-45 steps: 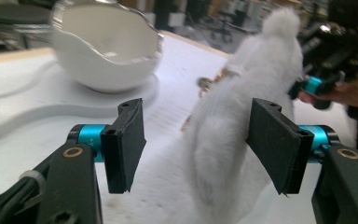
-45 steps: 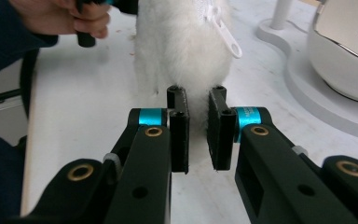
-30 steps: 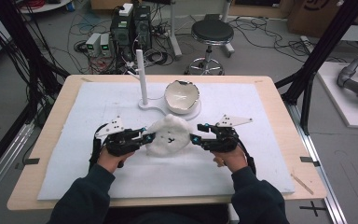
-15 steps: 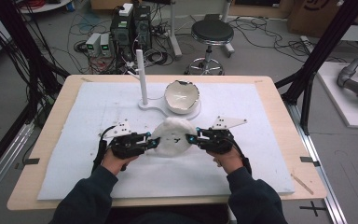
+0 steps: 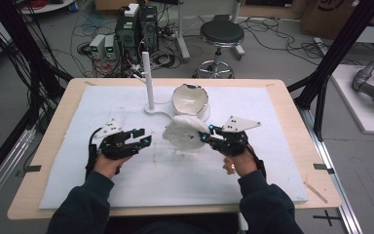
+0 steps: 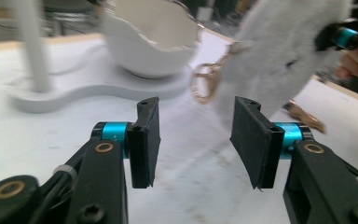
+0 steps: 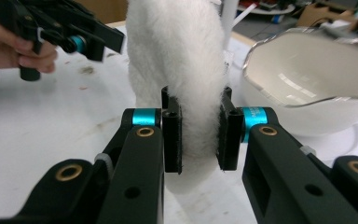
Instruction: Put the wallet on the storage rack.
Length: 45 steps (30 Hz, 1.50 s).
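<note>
Half a second ago both grippers met at one fluffy white pouch in the middle of the pad; since then the left gripper (image 5: pixel 145 140) has let go and drawn back to the left, so the pouch now hangs from the right one alone.

Counting from the left of the high view: two grippers, one in each of the person's two hands; one white upright post (image 5: pixel 148 80) on a curved white base; one white bowl (image 5: pixel 190 97) with a ragged, eggshell-like rim sitting on that same base; one fluffy pouch (image 5: pixel 185 131); all on one white pad covering the wooden table (image 5: pixel 48 161).

In its own view the left gripper (image 6: pixel 193 135) has its jaws wide apart with nothing between them, held over the bare pad. Its fingertips (image 6: pixel 144 135) point toward the bowl (image 6: pixel 154 42) and the pouch (image 6: pixel 284 60), which is just ahead and to the right, apart from the jaws. A gold-coloured ring or clasp (image 6: pixel 205 81) dangles at the pouch's edge, and the post (image 6: pixel 30 46) stands at far left.

Right of centre, the right gripper (image 7: pixel 199 135) is clamped narrowly on the pouch (image 7: pixel 177 56), its pads sinking into the fur on both sides. The pouch is lifted, just in front of the bowl (image 7: pixel 317 88) and between the two grippers. The left gripper and the hand (image 7: pixel 18 42) holding it appear at the upper left of the right gripper view.
</note>
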### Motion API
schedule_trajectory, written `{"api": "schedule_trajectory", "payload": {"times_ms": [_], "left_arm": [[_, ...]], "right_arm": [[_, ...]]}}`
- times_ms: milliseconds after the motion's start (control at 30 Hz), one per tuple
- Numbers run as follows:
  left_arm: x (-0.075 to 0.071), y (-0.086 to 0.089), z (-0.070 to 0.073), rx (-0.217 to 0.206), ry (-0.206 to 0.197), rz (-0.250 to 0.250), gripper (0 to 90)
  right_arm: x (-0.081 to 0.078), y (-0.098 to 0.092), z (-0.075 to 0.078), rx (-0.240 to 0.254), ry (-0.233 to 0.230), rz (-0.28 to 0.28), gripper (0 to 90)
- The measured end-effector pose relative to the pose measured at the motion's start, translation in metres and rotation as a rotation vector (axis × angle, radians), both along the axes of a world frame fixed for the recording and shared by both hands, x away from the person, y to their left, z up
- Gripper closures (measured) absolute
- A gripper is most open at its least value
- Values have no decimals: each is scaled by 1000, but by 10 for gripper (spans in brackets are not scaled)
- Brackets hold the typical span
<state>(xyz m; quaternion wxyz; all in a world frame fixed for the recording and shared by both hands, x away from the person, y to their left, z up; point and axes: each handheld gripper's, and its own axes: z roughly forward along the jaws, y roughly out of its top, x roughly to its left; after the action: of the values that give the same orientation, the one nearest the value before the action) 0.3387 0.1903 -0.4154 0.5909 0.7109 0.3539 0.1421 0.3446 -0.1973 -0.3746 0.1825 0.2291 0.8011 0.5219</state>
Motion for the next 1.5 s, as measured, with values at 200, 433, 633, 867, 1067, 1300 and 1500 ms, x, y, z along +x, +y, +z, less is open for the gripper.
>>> {"api": "schedule_trajectory", "payload": {"times_ms": [200, 433, 633, 867, 1067, 1300, 1500], "left_arm": [[3, 29, 2, -30, -17, 109, 497], [6, 38, 1, -32, -10, 146, 454], [7, 45, 1, -28, 4, 182, 297], [8, 45, 0, -24, 15, 175, 303], [8, 45, -1, -24, 17, 177, 306], [8, 44, -1, -25, 18, 169, 308], [8, 43, -1, -26, 19, 167, 310]], "right_arm": [[15, 5, 20, -22, -59, -15, 766], [42, 15, 51, -71, -126, -37, 766], [68, 21, 70, -144, -171, -63, 765], [88, 20, 77, -215, -213, -107, 766], [99, 15, 70, -258, -221, -155, 765], [113, 17, 59, -285, -234, -157, 765], [119, 25, 48, -361, -247, -123, 765]]}}
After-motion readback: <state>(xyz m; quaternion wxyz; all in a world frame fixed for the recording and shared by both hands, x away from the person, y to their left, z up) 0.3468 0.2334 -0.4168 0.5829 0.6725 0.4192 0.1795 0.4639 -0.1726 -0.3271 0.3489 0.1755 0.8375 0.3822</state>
